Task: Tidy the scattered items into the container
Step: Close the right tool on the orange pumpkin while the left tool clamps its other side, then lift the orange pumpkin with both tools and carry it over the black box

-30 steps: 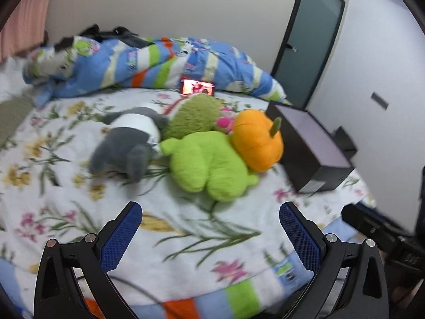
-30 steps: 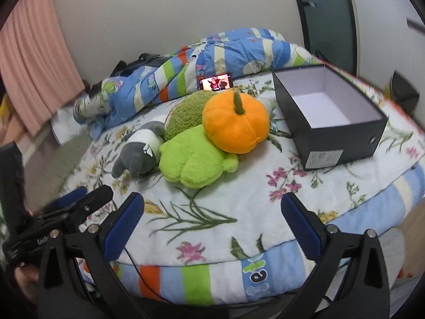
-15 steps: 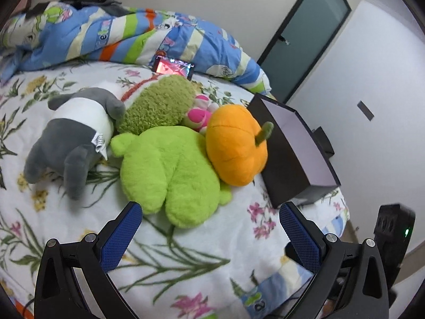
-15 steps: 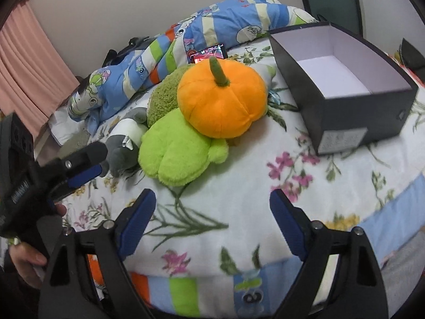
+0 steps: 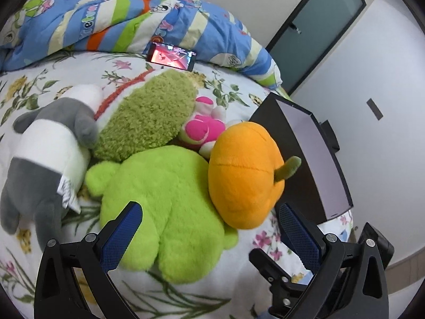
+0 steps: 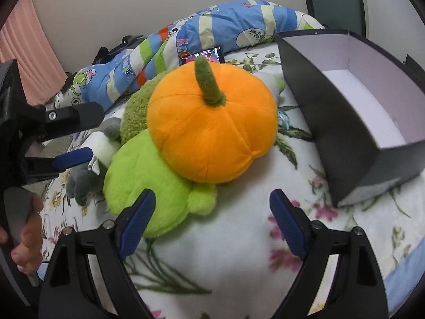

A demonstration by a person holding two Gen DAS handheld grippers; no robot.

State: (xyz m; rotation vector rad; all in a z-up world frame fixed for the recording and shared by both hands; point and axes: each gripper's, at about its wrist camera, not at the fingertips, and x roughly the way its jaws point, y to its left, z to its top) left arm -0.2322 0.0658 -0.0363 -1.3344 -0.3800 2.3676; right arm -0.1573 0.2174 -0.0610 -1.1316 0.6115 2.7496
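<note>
A heap of plush toys lies on the flowered bed. An orange pumpkin [image 5: 244,175] [image 6: 212,130] leans on a lime green plush [image 5: 164,207] [image 6: 148,180]. Behind them are an olive green plush [image 5: 148,117], a small pink one [image 5: 204,130] and a grey and white one [image 5: 45,159]. The black box [image 5: 292,159] [image 6: 332,122] stands open and empty to the right. My left gripper [image 5: 209,212] is open, its pads either side of the lime plush's near end, not pressing. My right gripper [image 6: 212,199] is open just short of the pumpkin, holding nothing.
A striped blue duvet [image 5: 119,21] is bunched along the far side, with a lit phone [image 5: 172,57] [image 6: 203,55] propped against it. A hand [image 6: 26,239] holds the left gripper at the left edge of the right wrist view. A door and white wall lie beyond the box.
Both grippers have moved in close to the toy heap and lower. The right jaws have narrowed from wide open. The left gripper now straddles the lime plush.
</note>
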